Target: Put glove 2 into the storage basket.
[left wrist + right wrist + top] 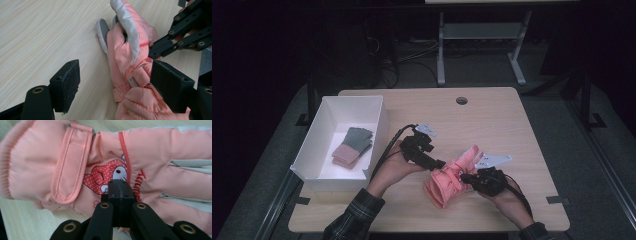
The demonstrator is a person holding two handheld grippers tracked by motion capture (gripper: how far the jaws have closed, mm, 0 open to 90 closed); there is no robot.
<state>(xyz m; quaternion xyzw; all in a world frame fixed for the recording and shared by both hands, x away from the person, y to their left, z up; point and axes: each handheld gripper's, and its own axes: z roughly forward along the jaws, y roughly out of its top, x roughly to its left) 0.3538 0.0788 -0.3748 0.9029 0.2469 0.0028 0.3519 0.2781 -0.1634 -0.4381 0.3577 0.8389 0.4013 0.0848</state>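
- Right gripper (pixel 468 176) at the near edge of the tabletop (pixel 492 115): its fingers (pixel 117 195) are pressed tight together, pinching a fold of the pink glove (pixel 451 179) right at the printed bunny patch.
- In the right gripper view the glove's wrist strap lies just left of those fingers, the pale grey glove fingers run off to their right.
- Left gripper (pixel 438 164): fingers (pixel 66 83) spread wide, not pressing anything; the glove's cuff sits between them, up against the right-hand pad, with bare tabletop by the left pad.
- In the left gripper view the right gripper's black linkage comes in just beyond that right-hand pad, touching the glove.
- The glove lies flat on the tabletop between the two hands, cuff toward the person.
- Farther off to the left gripper's left, a white box (pixel 322 127) holds folded cloths (pixel 353 146), grey and dusty pink.
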